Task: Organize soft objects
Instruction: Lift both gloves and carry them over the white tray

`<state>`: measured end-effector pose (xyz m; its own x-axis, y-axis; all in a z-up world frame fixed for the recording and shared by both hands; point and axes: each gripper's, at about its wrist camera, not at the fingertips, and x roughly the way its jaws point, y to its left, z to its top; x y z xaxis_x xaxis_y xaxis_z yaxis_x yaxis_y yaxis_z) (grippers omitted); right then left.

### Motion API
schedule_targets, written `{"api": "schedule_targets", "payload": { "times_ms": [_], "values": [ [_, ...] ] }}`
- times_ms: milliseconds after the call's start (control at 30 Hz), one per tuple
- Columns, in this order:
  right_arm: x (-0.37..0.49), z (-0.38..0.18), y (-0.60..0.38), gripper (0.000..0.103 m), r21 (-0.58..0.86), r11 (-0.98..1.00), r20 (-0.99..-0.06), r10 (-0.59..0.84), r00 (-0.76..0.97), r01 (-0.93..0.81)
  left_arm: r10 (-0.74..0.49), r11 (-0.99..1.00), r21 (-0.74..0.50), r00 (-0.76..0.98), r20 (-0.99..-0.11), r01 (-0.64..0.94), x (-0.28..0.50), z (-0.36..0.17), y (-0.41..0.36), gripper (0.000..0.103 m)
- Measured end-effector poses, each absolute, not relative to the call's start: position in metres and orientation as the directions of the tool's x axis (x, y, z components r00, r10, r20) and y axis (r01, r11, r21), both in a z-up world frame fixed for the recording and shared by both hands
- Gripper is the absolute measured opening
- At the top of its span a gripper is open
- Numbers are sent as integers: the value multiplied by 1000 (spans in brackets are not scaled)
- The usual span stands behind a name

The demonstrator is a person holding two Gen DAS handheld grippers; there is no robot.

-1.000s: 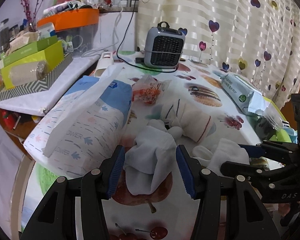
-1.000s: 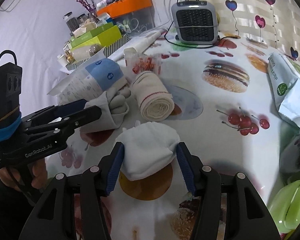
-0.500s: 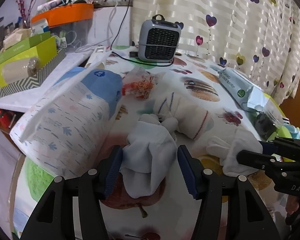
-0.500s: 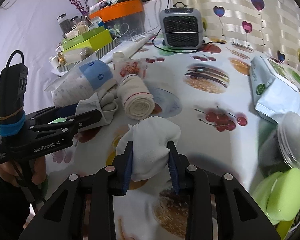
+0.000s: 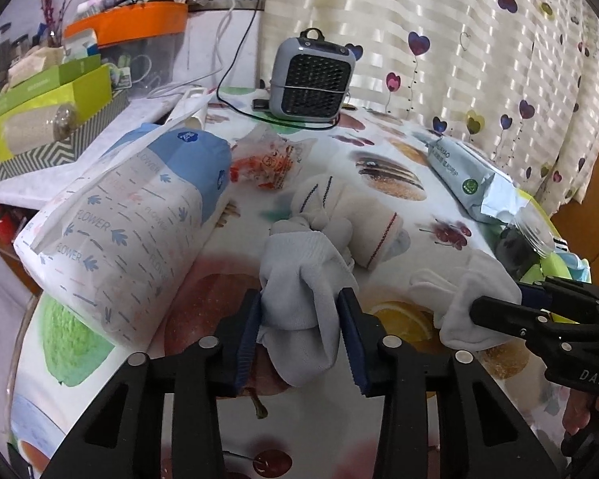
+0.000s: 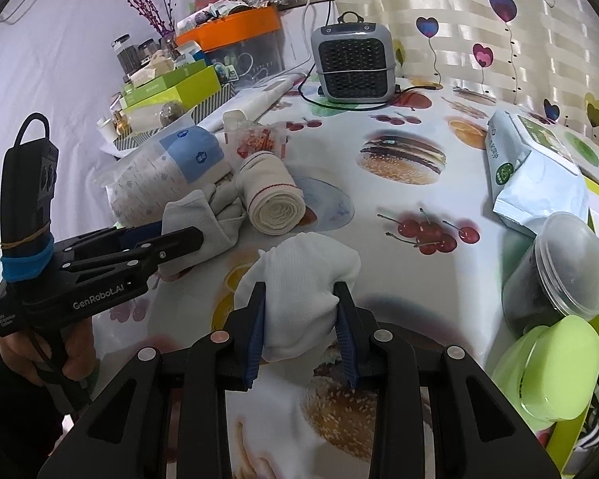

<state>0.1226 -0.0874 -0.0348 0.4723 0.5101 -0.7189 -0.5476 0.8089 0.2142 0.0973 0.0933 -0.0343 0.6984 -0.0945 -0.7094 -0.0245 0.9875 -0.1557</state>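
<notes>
My left gripper (image 5: 301,319) is shut on a pale grey sock (image 5: 299,279) and holds it just above the printed tablecloth; it also shows in the right wrist view (image 6: 195,223). My right gripper (image 6: 301,311) is shut on a white sock (image 6: 303,279), which also shows at the right of the left wrist view (image 5: 467,299). A rolled cream cloth with a red stripe (image 6: 271,199) lies on the table between and beyond the two socks.
A blue-and-white tissue pack (image 5: 131,215) lies left of the grey sock. A grey heater (image 6: 353,64) stands at the back. A pale blue bag (image 6: 535,171), a lidded dark cup (image 6: 559,271) and a green lid (image 6: 547,367) are at the right. Boxes (image 6: 171,92) crowd the back left.
Both grippers have closed onto their socks and lifted them slightly. The left gripper shut after the right one did.
</notes>
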Motion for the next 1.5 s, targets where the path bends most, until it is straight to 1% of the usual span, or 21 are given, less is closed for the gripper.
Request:
{"api": "schedule_targets", "payload": {
  "times_ms": [67,167,333,367,400,433,467,533,667,1000,1300,1500],
  "values": [
    [123,-35,-88,33,218,807,-719,513,470,-549,-81,989,-147,700,-709,-34,99,-34,93,45],
    [123,-35,-88,33,221,806,-719,515,466,-549,-68,990,-137,702,-709,-43,104,-33,93,51],
    [123,-35,-89,33,223,806,-717,517,468,-549,-41,994,-100,691,-722,-45,113,-37,87,51],
    [123,-35,-89,33,222,806,-717,516,468,-549,-40,995,-92,688,-725,-39,114,-39,85,50],
    [123,-34,-89,33,220,806,-717,515,469,-549,-35,995,-86,686,-727,-41,114,-40,84,47],
    [123,-34,-89,33,219,807,-717,515,471,-549,-32,995,-85,683,-730,-43,115,-41,83,40],
    [123,-33,-90,33,218,807,-715,515,473,-549,-39,995,-93,684,-729,-43,114,-41,84,37],
    [121,-31,-91,33,217,808,-711,515,478,-548,-39,994,-96,690,-722,-45,111,-39,85,31],
    [118,-25,-94,33,217,810,-701,518,491,-545,-49,993,-110,697,-716,-43,103,-35,84,27],
    [101,-1,-108,33,210,812,-653,531,540,-545,-65,990,-136,742,-667,-36,74,-5,75,26],
    [87,25,-132,33,198,828,-603,525,601,-524,-111,989,-142,777,-620,29,63,22,45,26],
    [81,35,-148,33,188,846,-581,505,638,-499,-151,986,-148,780,-608,76,62,30,25,26]
  ]
}}
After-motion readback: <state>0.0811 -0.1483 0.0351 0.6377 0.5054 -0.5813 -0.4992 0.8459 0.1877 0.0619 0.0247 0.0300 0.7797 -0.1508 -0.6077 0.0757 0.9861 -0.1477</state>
